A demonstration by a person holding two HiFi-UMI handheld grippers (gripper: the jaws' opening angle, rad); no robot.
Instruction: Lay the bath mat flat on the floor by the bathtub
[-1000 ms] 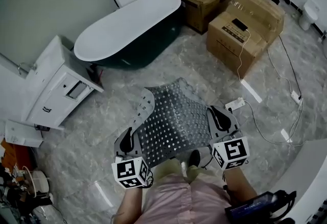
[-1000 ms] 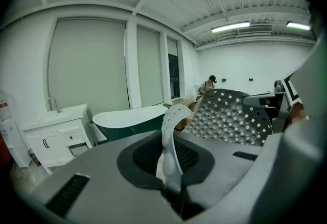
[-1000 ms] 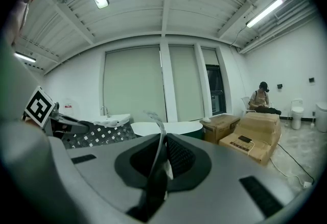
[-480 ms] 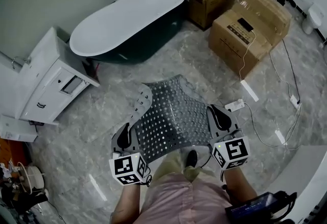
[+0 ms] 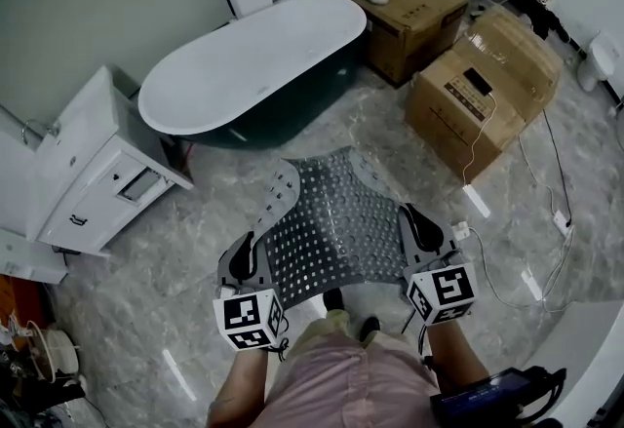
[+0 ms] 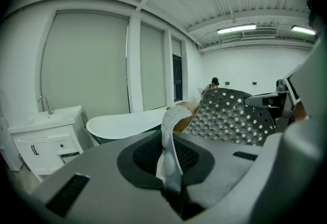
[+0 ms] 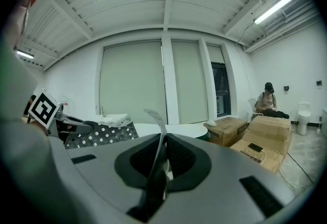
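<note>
bath mat (image 5: 336, 221), head view: grey perforated sheet, held up in the air over the floor (image 5: 146, 270), stretched between both grippers; left far corner curled upward
position of mat: in front of the person's legs, near the bathtub (image 5: 253, 65) side, apart from it, not laid down
left gripper (image 5: 244, 252): clamped on the mat's left near edge
right gripper (image 5: 419, 226): clamped on the mat's right near edge
surroundings: white vanity cabinet (image 5: 88, 173) left of the tub; cardboard boxes (image 5: 483, 90) right of the tub, cable trailing from the nearer one across the floor
left gripper view, jaws: pressed together on the mat's pale rim, rim standing upright out of the pads
left gripper view, mat: holed sheet rising to the right of the jaws; tub and vanity behind, to the left
right gripper view, jaws: pinched on a thin mat edge, strip sticking up between the pads
right gripper view, mat: sheet stretching off to the left toward the other gripper's marker cube (image 7: 43, 107)
right gripper view, background: boxes at right, seated person (image 7: 268, 100) and toilet (image 7: 305, 115) beyond them
</note>
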